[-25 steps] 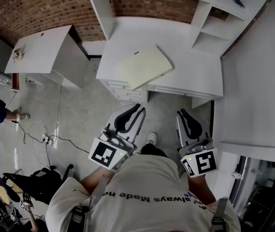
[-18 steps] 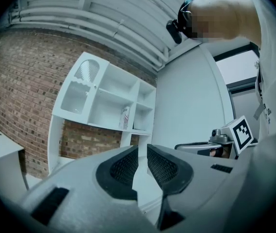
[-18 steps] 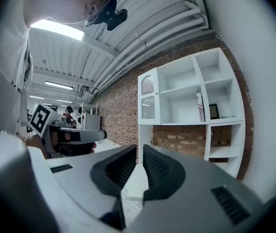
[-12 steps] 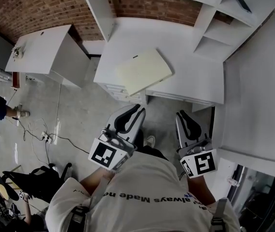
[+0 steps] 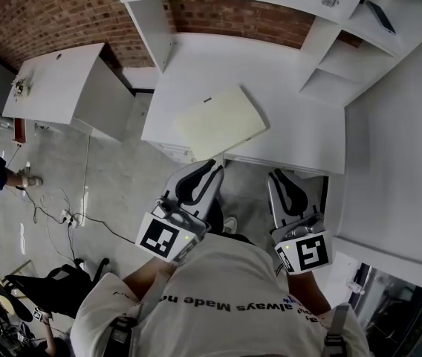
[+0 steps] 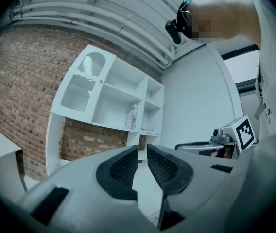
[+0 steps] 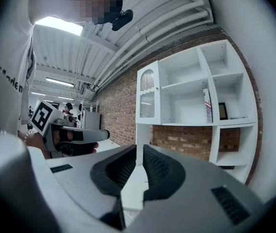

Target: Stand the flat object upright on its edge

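The white desk (image 5: 293, 110) is creeping nearer in the head view, so the person is walking up to it. Left gripper (image 5: 215, 168) and right gripper (image 5: 276, 175) are riding clenched and empty. The cream flat object (image 5: 221, 122) is lying flat by the desk's near-left edge, untouched, so nothing's started.
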Motion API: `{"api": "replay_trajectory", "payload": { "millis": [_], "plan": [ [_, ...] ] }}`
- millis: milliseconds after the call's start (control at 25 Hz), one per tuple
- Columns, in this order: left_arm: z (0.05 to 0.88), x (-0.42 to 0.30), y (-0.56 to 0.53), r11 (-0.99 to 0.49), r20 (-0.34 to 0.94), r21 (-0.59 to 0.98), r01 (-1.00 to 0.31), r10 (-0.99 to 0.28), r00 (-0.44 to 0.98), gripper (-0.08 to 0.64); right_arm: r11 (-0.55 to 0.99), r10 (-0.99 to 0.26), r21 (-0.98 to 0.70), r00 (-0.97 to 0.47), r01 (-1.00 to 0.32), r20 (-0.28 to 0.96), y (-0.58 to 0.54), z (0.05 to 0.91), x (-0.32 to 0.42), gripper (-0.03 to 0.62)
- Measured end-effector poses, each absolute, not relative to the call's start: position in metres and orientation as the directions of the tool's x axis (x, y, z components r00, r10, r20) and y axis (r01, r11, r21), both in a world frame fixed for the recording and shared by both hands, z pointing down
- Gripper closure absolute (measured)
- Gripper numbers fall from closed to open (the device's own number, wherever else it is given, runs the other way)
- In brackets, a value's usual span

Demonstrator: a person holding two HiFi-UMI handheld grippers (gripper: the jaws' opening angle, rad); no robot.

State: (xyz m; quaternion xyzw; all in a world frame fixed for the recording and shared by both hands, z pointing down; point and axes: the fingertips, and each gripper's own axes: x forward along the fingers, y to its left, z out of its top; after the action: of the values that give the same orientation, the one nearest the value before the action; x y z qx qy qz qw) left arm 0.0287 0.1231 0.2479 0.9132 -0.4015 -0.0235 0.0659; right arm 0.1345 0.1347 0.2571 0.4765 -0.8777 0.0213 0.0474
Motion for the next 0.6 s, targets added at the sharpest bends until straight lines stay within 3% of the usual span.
{"api": "replay_trajectory", "payload": {
  "millis": [600],
  "plan": [
    [0.246, -0.033, -0.017, -0.673, -0.009, 0.13, -0.728, -0.735, 0.678, 0.502, 0.543, -0.838, 0.048, -0.538, -0.838, 0.092, -0.008, 0.249, 0.075, 0.549]
  ]
}}
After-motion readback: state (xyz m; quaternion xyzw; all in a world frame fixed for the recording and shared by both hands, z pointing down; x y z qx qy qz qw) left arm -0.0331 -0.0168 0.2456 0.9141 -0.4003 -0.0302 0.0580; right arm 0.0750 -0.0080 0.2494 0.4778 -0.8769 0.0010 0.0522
